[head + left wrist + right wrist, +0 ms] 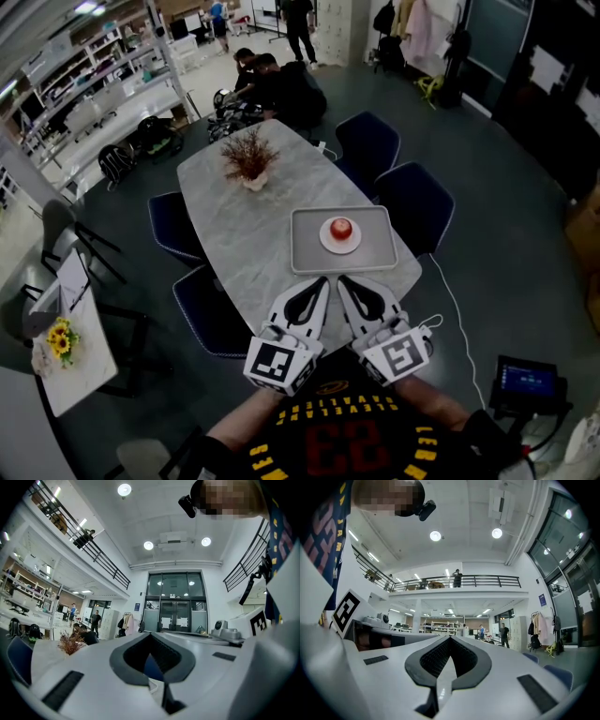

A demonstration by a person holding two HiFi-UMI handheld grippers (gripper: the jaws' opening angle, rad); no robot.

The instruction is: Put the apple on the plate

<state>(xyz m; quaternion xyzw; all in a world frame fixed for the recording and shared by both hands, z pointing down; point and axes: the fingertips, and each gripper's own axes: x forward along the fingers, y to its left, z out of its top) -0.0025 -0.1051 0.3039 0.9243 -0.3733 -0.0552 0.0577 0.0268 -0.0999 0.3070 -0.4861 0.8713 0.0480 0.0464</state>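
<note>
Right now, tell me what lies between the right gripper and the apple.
Head view: only the near part of the tray and of the plate; nothing else.

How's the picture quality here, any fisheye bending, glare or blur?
Head view: strong fisheye bending, dim floor, yet the apple on the plate reads sharp. Left gripper view: ceiling lights flare white; the left gripper is soft up close. Right gripper view: railings bow, lamps glare, the right gripper blurs near the lens.

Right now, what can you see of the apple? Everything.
The apple is red, round and looks whole in the head view, with a paler patch on top. It is too small to make out a stem. It sits at the middle of the white plate on the grey tray and touches only the plate.
</note>
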